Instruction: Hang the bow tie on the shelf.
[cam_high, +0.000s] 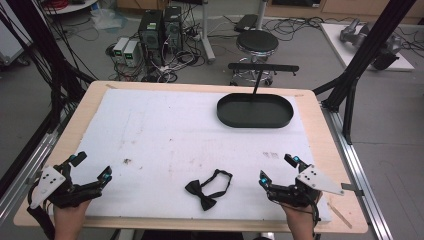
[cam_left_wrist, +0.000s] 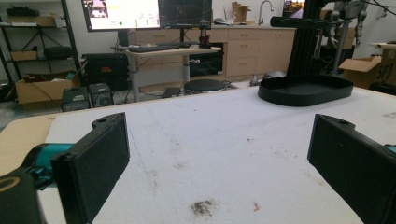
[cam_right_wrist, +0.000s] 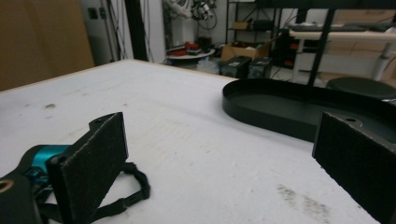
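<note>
Black stool (cam_high: 256, 42) beyond the white table (cam_high: 165, 130)

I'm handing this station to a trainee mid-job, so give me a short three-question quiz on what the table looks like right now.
1. True or false: the black fabric bow tie with its strap lies inside the black oval metal tray.
2. Which gripper is nearer the bow tie: A) left gripper, B) right gripper, or C) neither, it is already held?
3. Fill in: both grippers' jaws stand ____ with nothing between them.

Key
1. False: it lies on the white foam mat near the front edge, far from the tray.
2. B.
3. open.
</note>
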